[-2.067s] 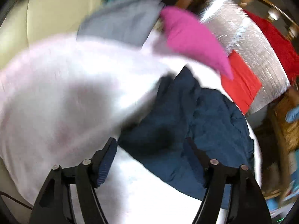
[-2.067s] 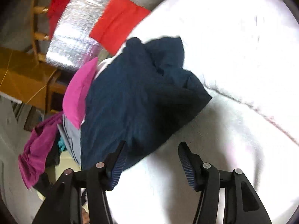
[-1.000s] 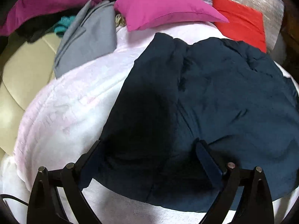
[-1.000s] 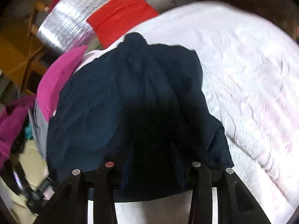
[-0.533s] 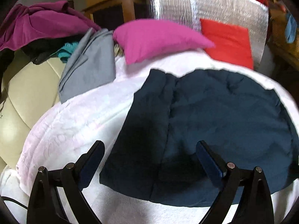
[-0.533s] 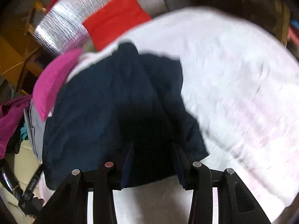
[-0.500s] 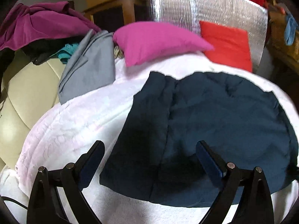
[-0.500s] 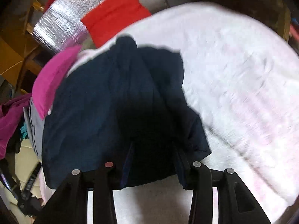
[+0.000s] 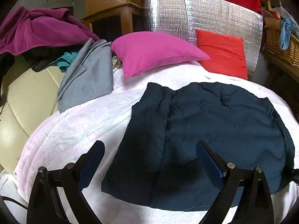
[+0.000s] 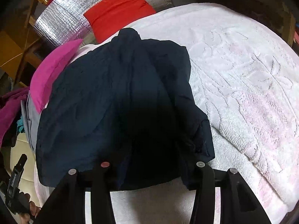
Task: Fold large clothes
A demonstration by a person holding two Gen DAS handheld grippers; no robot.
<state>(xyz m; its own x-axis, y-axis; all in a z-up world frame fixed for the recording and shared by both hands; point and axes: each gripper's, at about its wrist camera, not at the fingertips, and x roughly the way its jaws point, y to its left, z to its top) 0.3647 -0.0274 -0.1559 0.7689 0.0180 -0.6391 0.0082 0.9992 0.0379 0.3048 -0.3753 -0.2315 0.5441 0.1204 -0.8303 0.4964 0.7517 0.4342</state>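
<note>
A dark navy garment [image 9: 214, 130] lies spread on a white embossed bedspread [image 9: 74, 127]; it also shows in the right wrist view [image 10: 115, 102]. My left gripper [image 9: 149, 155] is open and empty, its fingers held over the garment's near left part. My right gripper [image 10: 151, 168] is at the garment's near edge. The cloth covers its fingertips, so I cannot tell whether the jaws are closed on it.
A magenta pillow [image 9: 155, 52] and a red pillow [image 9: 222, 52] lean on a silver foil panel [image 9: 205, 15] at the bed's head. A grey folded garment [image 9: 89, 76] lies at left, purple cloth [image 9: 37, 31] beyond. A wicker basket [image 9: 280, 44] stands right.
The navy garment went from a crumpled heap to lying spread flat. My left gripper drew back and up from it. My right gripper stayed at its near edge.
</note>
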